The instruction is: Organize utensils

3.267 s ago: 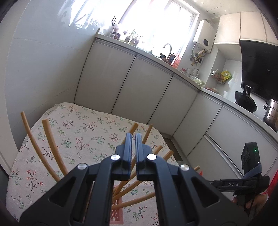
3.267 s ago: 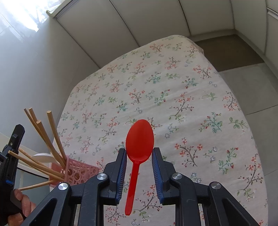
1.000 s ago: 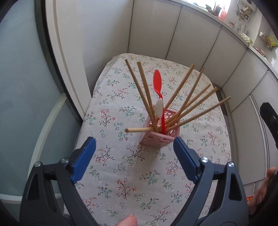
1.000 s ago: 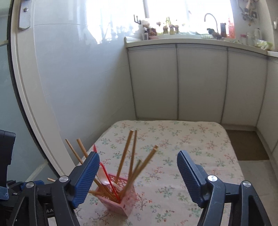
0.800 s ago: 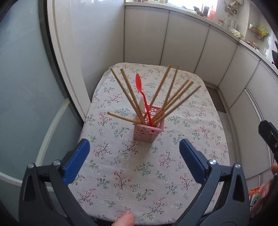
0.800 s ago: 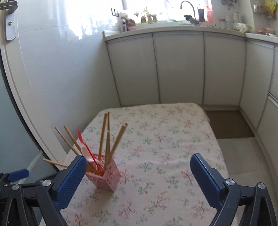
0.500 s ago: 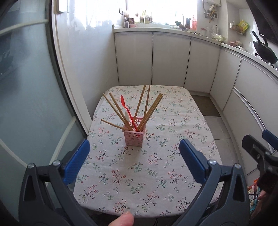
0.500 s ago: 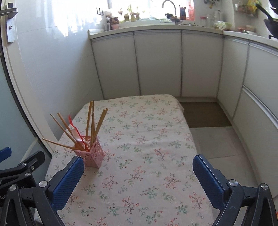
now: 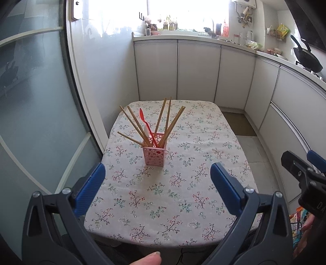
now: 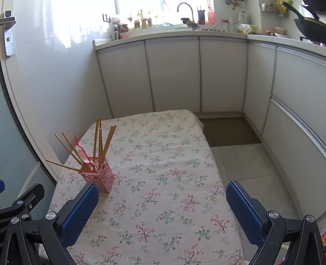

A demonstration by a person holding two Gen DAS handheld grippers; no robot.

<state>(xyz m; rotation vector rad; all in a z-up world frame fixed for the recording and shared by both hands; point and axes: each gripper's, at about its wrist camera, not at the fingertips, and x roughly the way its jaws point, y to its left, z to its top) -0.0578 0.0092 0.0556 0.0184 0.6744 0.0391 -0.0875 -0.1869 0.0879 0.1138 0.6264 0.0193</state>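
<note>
A pink perforated holder point(image 9: 153, 156) stands upright on the floral tablecloth point(image 9: 183, 193). It holds several wooden chopsticks point(image 9: 132, 126), a red spoon point(image 9: 145, 123) and a white spoon point(image 9: 147, 131). The holder also shows in the right wrist view point(image 10: 99, 179), left of centre. My left gripper point(image 9: 158, 185) is open and empty, held back above the table's near edge. My right gripper point(image 10: 163, 210) is open and empty, above the table's near right part. The right gripper's body shows at the right edge of the left wrist view point(image 9: 305, 173).
White cabinets point(image 9: 195, 73) and a counter with a sink tap point(image 10: 184, 8) run behind and to the right. A glass door point(image 9: 30, 102) stands to the left. Tiled floor point(image 10: 244, 163) lies right of the table. A black pan point(image 9: 305, 59) sits on the stove.
Both grippers opened and let go of the utensils, then pulled back and up from the holder. The red spoon now stands in the holder. The table looks smaller and farther.
</note>
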